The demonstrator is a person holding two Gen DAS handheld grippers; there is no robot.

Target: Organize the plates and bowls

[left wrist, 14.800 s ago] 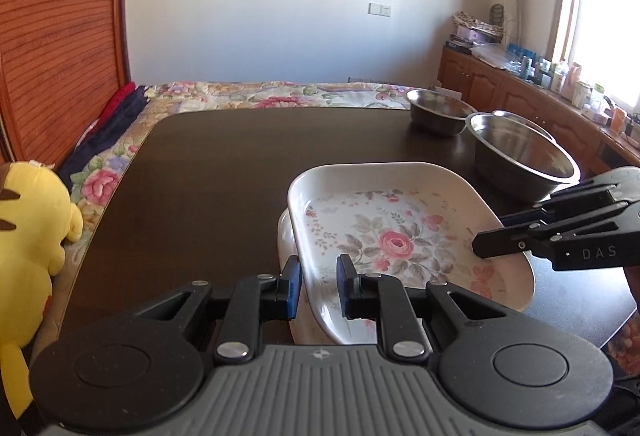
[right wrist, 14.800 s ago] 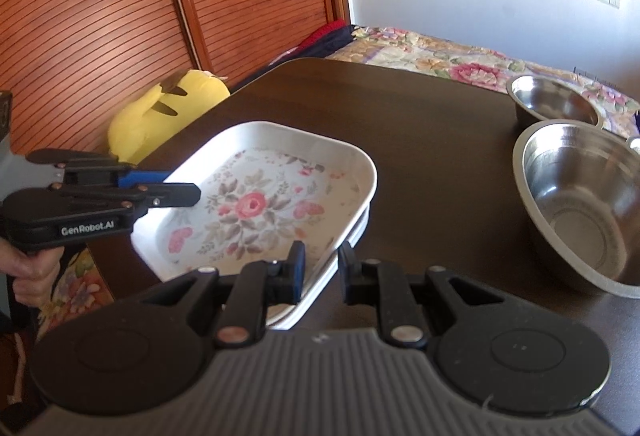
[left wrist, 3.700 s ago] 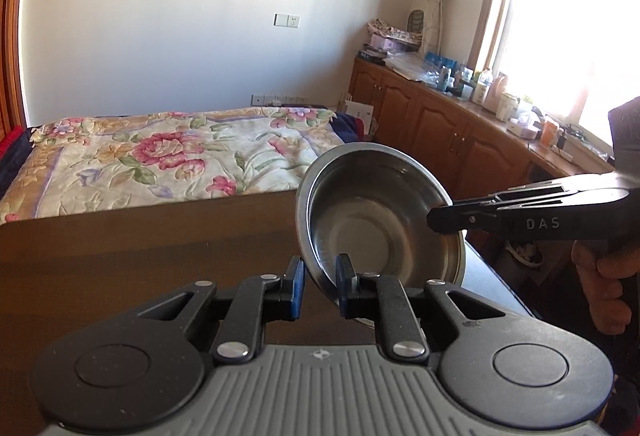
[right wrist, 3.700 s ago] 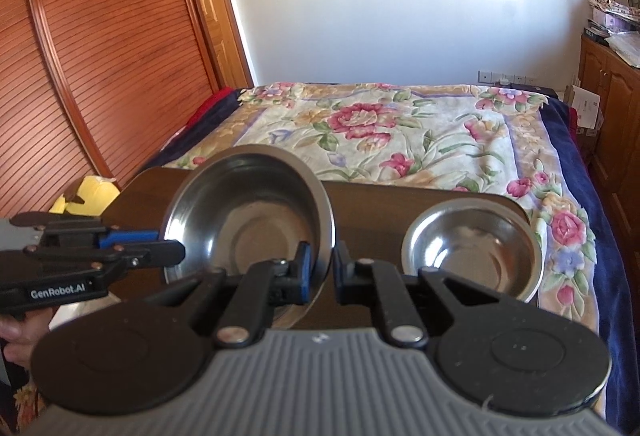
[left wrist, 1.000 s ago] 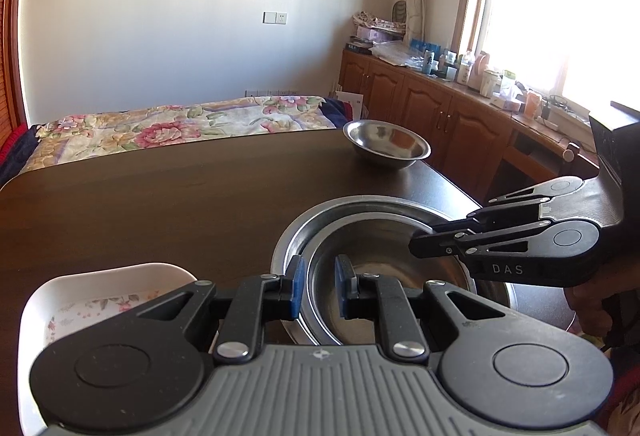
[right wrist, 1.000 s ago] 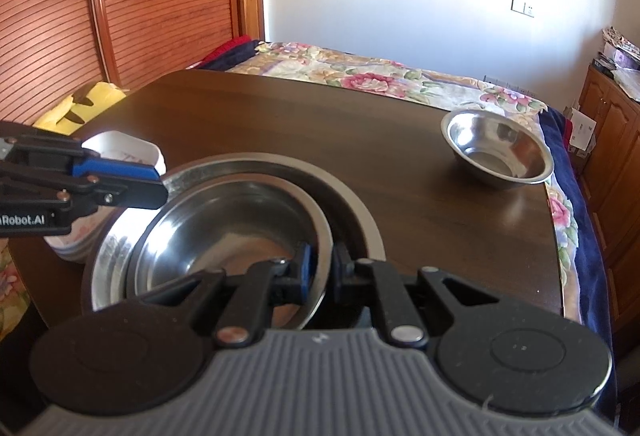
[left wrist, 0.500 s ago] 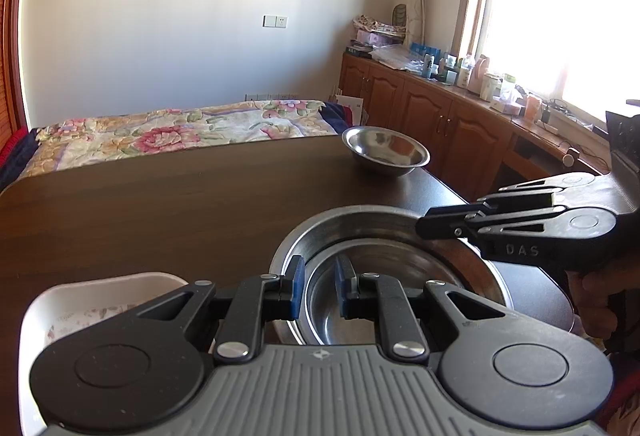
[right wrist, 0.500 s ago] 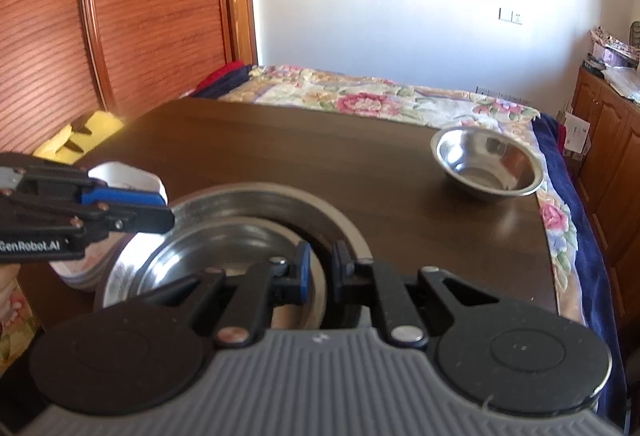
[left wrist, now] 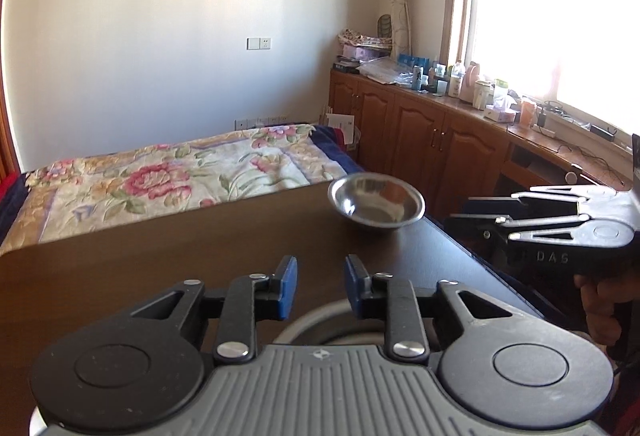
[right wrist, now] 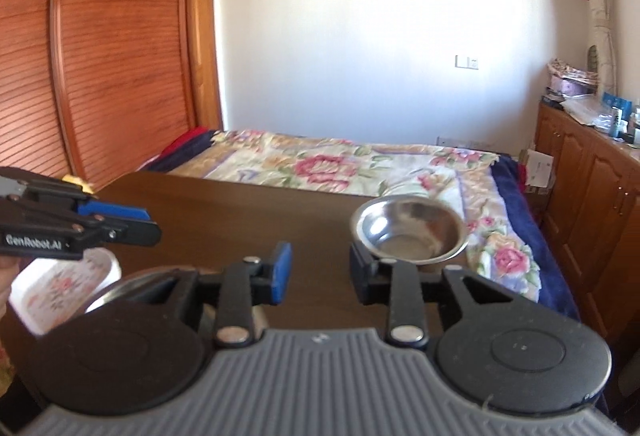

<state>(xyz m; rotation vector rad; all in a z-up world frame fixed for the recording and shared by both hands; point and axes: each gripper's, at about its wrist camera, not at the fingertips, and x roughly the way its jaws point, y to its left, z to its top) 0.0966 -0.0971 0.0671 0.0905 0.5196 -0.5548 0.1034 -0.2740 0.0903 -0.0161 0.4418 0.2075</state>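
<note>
My left gripper [left wrist: 320, 286] is open and empty, raised above the nested steel bowls, whose rim [left wrist: 308, 320] shows just under its fingers. My right gripper [right wrist: 318, 272] is open and empty too; the big bowl's rim [right wrist: 120, 284] shows at its lower left. A small steel bowl [left wrist: 376, 202] stands alone near the table's far right corner, also in the right wrist view [right wrist: 408, 230]. The floral white dishes [right wrist: 60, 290] sit stacked at the left. Each gripper sees the other: the right one [left wrist: 468, 218] and the left one [right wrist: 148, 222].
The dark wooden table [left wrist: 160, 260] ends at a bed with a floral cover [left wrist: 160, 180]. Wooden cabinets with bottles [left wrist: 440, 124] run along the right under a window. A slatted wooden wardrobe [right wrist: 100, 56] stands at the left.
Both grippers have opened, let go of the steel bowl now nested in the bigger bowl, and risen and tilted up away from it.
</note>
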